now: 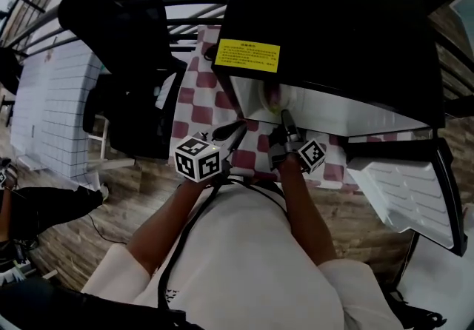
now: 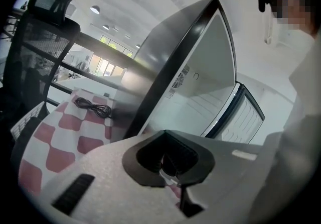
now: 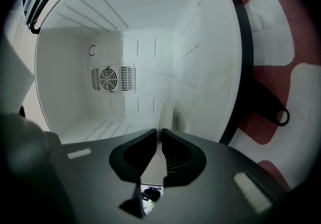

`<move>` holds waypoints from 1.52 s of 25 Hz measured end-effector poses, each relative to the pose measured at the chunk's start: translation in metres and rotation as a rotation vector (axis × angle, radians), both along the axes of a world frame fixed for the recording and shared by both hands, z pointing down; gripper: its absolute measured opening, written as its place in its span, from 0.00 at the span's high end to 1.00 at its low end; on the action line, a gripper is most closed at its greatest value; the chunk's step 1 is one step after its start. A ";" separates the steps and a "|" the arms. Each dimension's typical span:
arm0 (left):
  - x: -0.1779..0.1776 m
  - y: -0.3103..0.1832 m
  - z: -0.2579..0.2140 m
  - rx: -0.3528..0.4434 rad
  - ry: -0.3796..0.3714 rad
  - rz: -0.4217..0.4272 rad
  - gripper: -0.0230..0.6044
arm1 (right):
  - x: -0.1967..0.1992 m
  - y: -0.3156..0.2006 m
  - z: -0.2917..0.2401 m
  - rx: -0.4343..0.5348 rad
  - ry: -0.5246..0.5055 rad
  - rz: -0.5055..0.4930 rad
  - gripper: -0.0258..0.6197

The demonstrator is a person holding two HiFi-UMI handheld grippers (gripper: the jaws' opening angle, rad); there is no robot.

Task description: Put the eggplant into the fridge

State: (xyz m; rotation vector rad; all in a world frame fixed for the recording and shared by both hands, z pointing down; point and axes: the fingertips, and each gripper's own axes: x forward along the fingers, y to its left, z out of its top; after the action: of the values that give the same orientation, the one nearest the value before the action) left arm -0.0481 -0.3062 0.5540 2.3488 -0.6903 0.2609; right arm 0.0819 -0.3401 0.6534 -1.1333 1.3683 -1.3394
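No eggplant shows in any view. The black fridge (image 1: 326,18) lies open on the checked cloth (image 1: 194,92), its door (image 1: 407,188) swung out to the right. My right gripper (image 1: 285,121) points level into the white inside (image 3: 200,57); its jaws (image 3: 159,135) stand almost together with nothing between them. A pale rounded thing (image 3: 165,115) stands on the fridge floor just ahead of them; I cannot tell what it is. My left gripper (image 1: 234,130) hovers over the cloth left of the opening, aimed at the fridge's side (image 2: 165,67), its jaws (image 2: 169,168) together and empty.
A black office chair (image 1: 122,62) stands left of the table. A coiled black cable (image 2: 94,108) lies on the cloth beside the fridge. A black looped piece (image 3: 275,111) rests on the cloth by the fridge's front edge. A fan grille (image 3: 108,78) sits in the back wall.
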 end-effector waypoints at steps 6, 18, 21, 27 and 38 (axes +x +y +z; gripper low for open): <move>0.009 -0.001 0.001 0.011 0.003 0.062 0.96 | -0.004 -0.003 0.007 -0.006 0.002 0.058 0.90; 0.019 0.001 0.013 0.012 -0.019 0.138 0.96 | -0.008 -0.006 0.024 -0.147 0.048 0.108 0.92; 0.019 0.001 0.012 0.013 -0.015 0.143 0.96 | -0.011 -0.006 0.026 -0.181 0.075 0.102 0.92; 0.018 0.000 0.010 0.018 -0.010 0.145 0.96 | -0.017 -0.007 0.029 -0.225 0.109 0.081 0.92; 0.018 -0.004 0.007 0.034 -0.023 0.152 0.96 | -0.021 -0.014 0.035 -0.303 0.267 0.014 0.91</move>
State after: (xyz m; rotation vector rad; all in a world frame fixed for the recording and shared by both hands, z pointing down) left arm -0.0297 -0.3102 0.5607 2.4378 -0.5314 0.3465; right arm 0.0610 -0.3541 0.6884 -1.5692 1.3688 -1.4586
